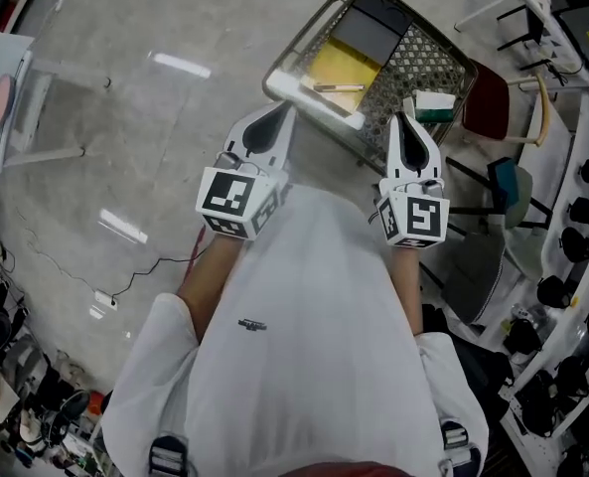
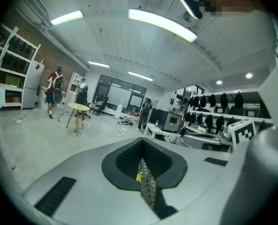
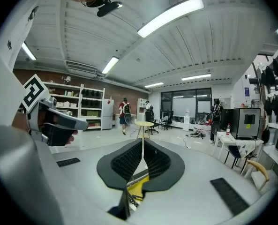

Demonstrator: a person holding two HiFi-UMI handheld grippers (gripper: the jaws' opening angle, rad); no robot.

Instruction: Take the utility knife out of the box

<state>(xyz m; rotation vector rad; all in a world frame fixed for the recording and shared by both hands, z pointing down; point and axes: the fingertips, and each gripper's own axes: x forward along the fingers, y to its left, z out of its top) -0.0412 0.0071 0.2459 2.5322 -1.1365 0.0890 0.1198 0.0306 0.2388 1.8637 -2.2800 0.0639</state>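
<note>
While both grippers are held out side by side in front of the person, neither has anything in it. The left gripper (image 2: 141, 157) jaws are pressed together, pads meeting on one line, and the right gripper (image 3: 142, 154) jaws are closed tight the same way. In head view the wire-mesh box (image 1: 441, 60) sits just ahead of both jaw pairs, approx. centred btwn them. Inside it, a yellow pad (image 1: 346, 63) lies next to a dark slab (image 1: 371, 30). A slim silvery thing across the pad's near edge, prob. the utility knife (image 1: 339, 87), is beyond the jaw tips, btwn left and right, touched by neither. A small green-and-white carton (image 1: 434, 105) rests at the box corner just ahead of the right jaws.
</note>
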